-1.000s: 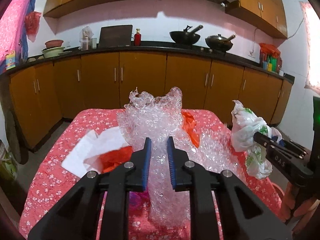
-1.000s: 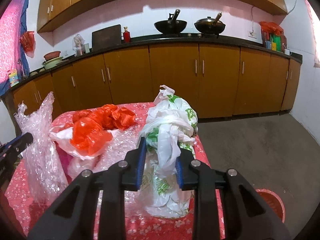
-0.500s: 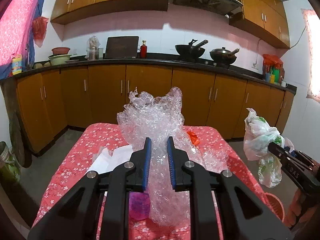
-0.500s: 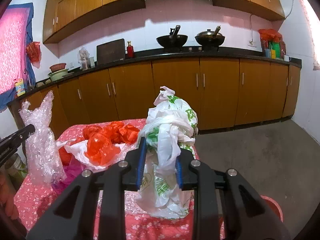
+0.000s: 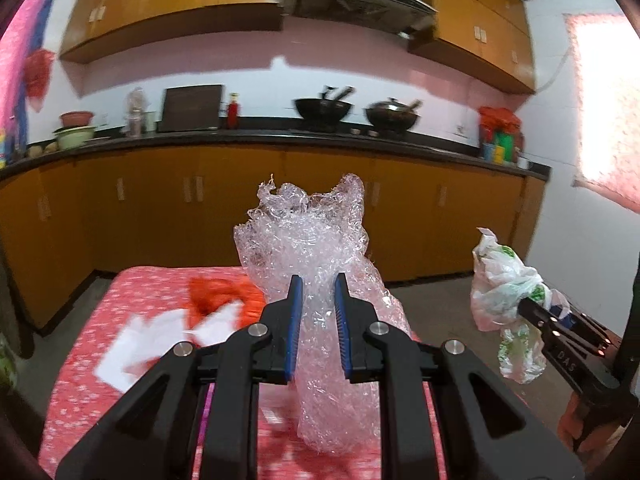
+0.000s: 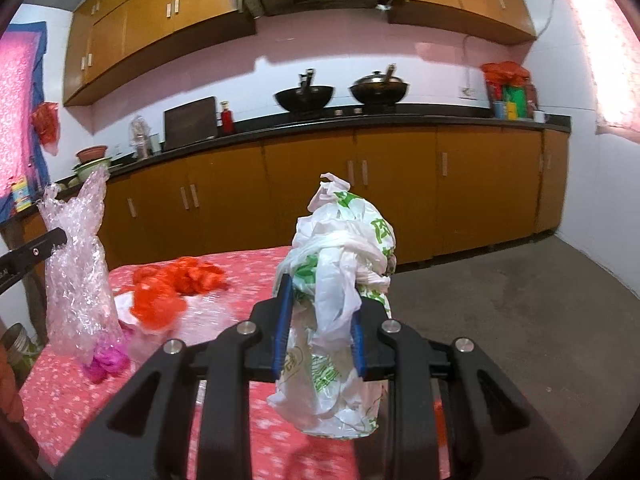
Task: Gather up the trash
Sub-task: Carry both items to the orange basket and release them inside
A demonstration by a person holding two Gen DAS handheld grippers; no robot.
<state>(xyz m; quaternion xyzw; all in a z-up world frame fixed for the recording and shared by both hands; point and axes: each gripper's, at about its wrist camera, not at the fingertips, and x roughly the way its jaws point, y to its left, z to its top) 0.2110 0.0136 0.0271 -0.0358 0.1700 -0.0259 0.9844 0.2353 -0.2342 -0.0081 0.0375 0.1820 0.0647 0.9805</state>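
Observation:
My left gripper (image 5: 317,282) is shut on a crumpled sheet of clear bubble wrap (image 5: 316,248) and holds it up above the red flowered table (image 5: 88,360). The bubble wrap also shows at the left of the right wrist view (image 6: 76,272). My right gripper (image 6: 320,292) is shut on a white plastic bag with green print (image 6: 340,264), lifted off the table's right side. That bag also shows in the left wrist view (image 5: 504,296).
Orange plastic bags (image 6: 172,288), white paper (image 5: 160,340) and a pink scrap (image 6: 106,362) lie on the table. Brown cabinets (image 6: 400,196) and a dark counter with woks (image 6: 304,98) run along the back wall. Bare concrete floor (image 6: 500,300) lies to the right.
Both grippers have risen with their loads. The bubble wrap and the white bag hang higher above the table, and the views tilt up toward the upper cabinets.

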